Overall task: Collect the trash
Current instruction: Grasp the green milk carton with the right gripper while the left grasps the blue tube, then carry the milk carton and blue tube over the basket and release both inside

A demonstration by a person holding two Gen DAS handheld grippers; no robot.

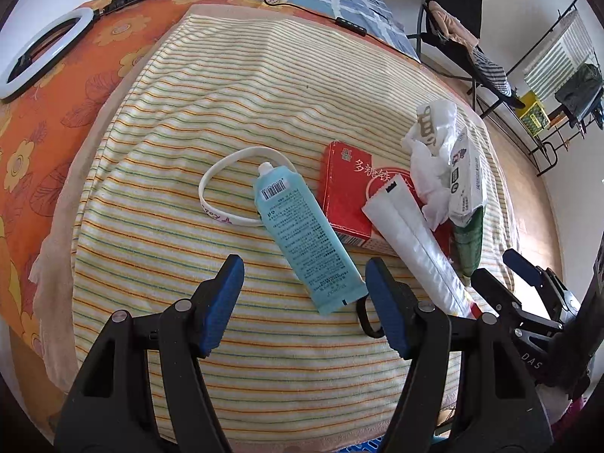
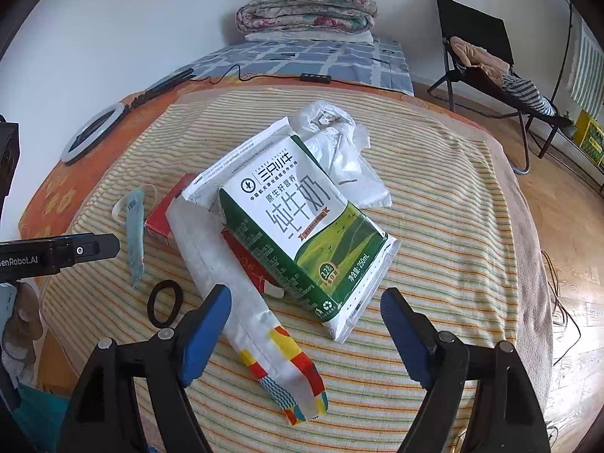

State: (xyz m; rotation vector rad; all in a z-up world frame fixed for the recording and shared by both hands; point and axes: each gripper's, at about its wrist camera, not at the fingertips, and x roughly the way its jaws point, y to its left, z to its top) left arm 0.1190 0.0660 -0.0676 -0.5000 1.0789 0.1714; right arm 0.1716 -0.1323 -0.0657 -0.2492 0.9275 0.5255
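Observation:
Trash lies on a striped towel on a bed. A light blue tube lies ahead of my open left gripper, its flat end between the blue pads. Beside it lie a red box, a long white wrapper, a crumpled white plastic bag and a green-and-white milk carton. My open right gripper hovers just before the milk carton, which rests on the red box and beside the white wrapper. The plastic bag lies behind it. Both grippers are empty.
A white wristband and a black hair tie lie on the towel. A ring light and its cable lie on the orange sheet at left. A folded quilt sits at the bed's head. A black folding chair stands on the wooden floor at right.

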